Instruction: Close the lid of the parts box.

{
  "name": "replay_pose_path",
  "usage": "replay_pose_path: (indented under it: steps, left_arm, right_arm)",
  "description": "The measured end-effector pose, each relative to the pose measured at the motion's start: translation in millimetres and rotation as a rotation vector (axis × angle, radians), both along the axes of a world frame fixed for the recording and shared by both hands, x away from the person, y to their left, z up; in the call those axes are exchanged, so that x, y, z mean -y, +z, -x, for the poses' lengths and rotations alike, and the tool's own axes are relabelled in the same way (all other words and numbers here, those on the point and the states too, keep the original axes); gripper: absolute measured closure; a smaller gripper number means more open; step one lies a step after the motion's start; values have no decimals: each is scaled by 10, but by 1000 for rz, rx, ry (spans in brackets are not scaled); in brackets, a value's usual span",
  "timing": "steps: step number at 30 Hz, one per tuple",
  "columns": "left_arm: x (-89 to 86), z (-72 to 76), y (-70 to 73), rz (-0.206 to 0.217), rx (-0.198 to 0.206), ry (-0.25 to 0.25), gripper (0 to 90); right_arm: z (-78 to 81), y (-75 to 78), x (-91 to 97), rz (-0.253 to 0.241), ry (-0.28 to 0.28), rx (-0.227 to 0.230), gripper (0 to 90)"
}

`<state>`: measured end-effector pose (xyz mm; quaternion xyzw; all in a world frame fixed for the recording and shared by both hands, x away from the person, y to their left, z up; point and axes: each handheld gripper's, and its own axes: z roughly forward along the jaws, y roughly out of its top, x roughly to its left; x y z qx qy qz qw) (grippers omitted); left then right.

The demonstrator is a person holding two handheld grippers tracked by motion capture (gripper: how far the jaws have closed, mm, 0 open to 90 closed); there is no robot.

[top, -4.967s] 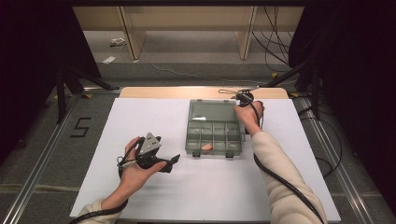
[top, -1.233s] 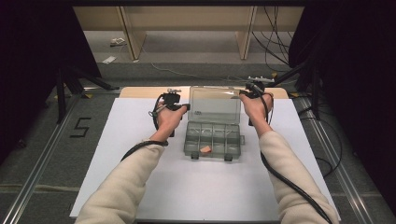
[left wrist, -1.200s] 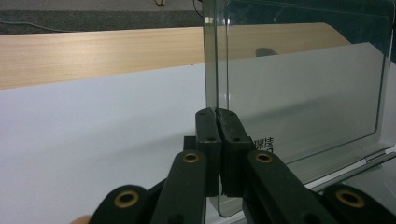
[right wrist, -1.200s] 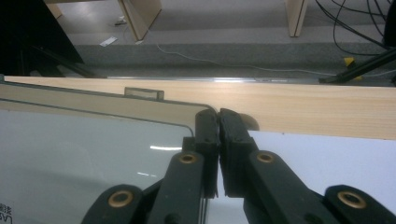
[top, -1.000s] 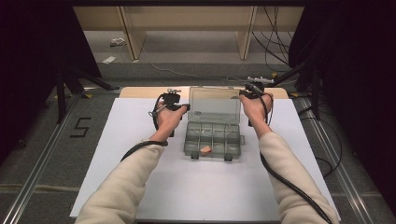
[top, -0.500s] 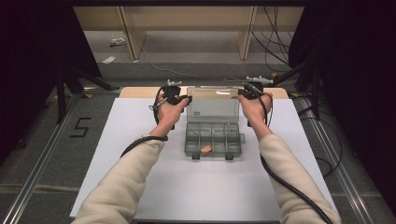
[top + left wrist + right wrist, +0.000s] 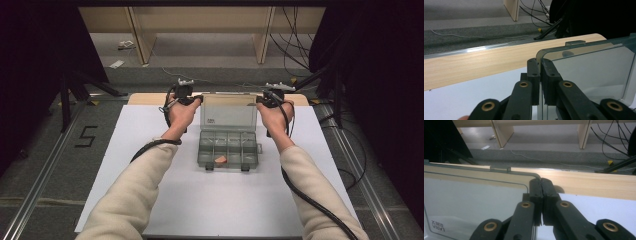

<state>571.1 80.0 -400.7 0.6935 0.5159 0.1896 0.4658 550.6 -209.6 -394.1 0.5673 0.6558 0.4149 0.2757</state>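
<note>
Pinching lid (image 7: pixel 228 111) corners: left gripper (image 7: pixel 196 100), right gripper (image 7: pixel 260 100) fingers clamped | orange piece (image 7: pixel 219 159) in box (image 7: pixel 228 155) | wooden strip (image 7: pixel 150 98) behind

Compartment box (image 7: pixel 228 150) on white table (image 7: pixel 150 130)

small orange item (image 7: pixel 219 159) in organizer box (image 7: pixel 228 154) unidentifiable, lid (image 7: pixel 474 200) label unreadable

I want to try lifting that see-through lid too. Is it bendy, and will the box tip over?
Probably stiff: the clear lid stands up flat, pinched at its corners by the left gripper and right gripper. It looks thin and light. The compartment box sits low and flat, so tipping seems unlikely.
</note>
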Motion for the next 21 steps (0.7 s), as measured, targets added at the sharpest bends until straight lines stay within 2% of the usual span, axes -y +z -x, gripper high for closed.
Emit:
replay_pose_path:
  steps: [21]
  left_arm:
    - [-18,230,85,-67,67,-51,852]
  right_arm:
    - [193,59,30,6,30,31,895]
